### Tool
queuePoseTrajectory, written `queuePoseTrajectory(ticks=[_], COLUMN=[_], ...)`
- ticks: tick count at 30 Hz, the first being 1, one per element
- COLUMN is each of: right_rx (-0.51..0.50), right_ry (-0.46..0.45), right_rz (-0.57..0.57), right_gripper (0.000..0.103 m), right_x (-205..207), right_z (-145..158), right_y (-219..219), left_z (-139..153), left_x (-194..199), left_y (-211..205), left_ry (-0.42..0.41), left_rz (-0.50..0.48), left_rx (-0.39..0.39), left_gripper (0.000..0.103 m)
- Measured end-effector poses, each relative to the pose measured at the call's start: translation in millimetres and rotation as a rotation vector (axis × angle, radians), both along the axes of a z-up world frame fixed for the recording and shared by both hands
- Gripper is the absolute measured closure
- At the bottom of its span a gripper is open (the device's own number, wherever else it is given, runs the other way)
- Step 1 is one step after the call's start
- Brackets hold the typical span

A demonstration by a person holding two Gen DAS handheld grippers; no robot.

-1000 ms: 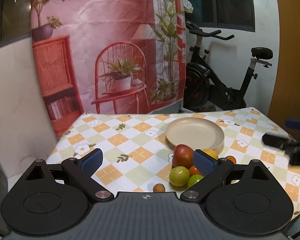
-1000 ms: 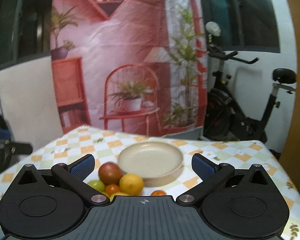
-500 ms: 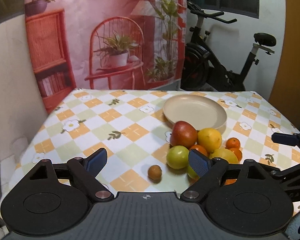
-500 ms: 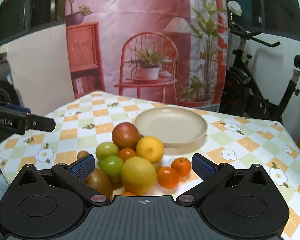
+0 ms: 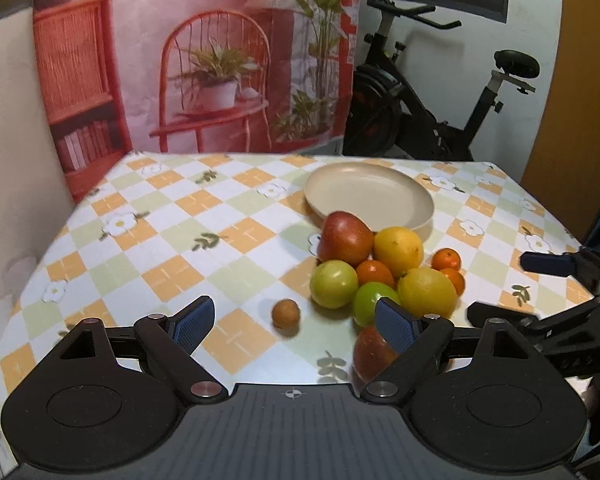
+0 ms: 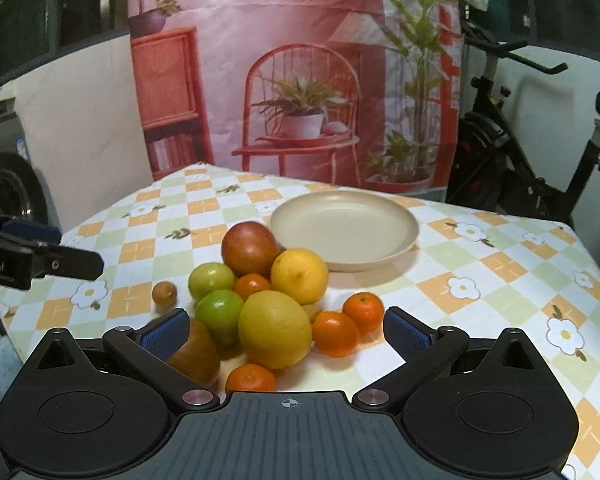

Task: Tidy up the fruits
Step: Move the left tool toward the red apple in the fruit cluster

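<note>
Left fingers: left gripper (image 5: pixel 288 320) hanging spread and empty over the tabletop's near edge; jaws have just been narrowing a little, with only a small brown fruit (image 5: pixel 285 313) lying on the cloth ahead between them, untouched.
Right fingers: right gripper (image 6: pixel 287 330) standing wide and holding nothing; the front of the fruit pile is sitting in the gap, no pad pressing on anything.
Fruit pile: clustering mid-tabletop toward the near edge, pieces touching: big lemon (image 6: pixel 275 329), second lemon (image 6: pixel 299 275), red apple (image 6: pixel 250 248), green fruits (image 6: pixel 219 315), small oranges (image 6: pixel 363 311).
Plate (image 6: pixel 404 240): sitting empty just beyond the pile, toward the far edge, its rim next to the red apple.
Tabletop (image 5: pixel 172 216): checked cloth, left half bare.
Stage (judged): approach only, nothing lifted yet.
Risk, rolling: round fruits are leaning on each other; pulling one out is likely to send neighbours rolling toward the near edge.
Risk, collision: both grippers are closing in on the same pile from either side; fingers could knock together.
Risk, slip: the big lemon is filling much of the right span; an off-centre pinch may squirt it out.
</note>
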State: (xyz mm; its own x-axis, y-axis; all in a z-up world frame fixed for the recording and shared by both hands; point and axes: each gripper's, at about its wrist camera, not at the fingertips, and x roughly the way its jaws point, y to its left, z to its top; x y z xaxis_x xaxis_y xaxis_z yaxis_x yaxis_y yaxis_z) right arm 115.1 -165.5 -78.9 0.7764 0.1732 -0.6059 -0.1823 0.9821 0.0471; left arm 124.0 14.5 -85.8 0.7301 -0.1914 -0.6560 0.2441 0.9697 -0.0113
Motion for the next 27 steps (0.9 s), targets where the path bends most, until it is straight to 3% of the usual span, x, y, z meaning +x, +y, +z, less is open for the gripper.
queuePoseTrajectory(ticks=[3, 9, 18, 23, 27], right_rx=[-0.010, 0.015, -0.016, -0.013, -0.008], right_ry=[0.004, 0.029, 0.066, 0.066, 0.087], right_rz=[0.017, 0.049, 0.155, 0.180, 0.227], right_gripper=[0.000, 0.000, 0.002, 0.007, 0.027], right_x=[-0.5, 0.6, -1.0, -1.8, 1.4], right_z=[-2.3, -8.3, -17.4, -16.2, -18.4], right_y=[2.9, 4.0, 21.4, 24.4, 31.4], left_z=[0.1, -4.0, -11.7, -17.1, -22.0], left_x=[6.6, 6.8, 12.6, 17.5, 19.1], left_y=[3.1, 3.6, -0.6, -0.7, -1.1], left_ry=[0.044, 0.023, 0.046, 0.065, 0.083], left_rz=[0.011, 0.022, 0.051, 0.009, -0.028], left_rx=[-0.047, -0.062, 0.016, -0.002, -0.024], left_gripper=[0.014, 0.013, 0.014, 0.015, 0.029])
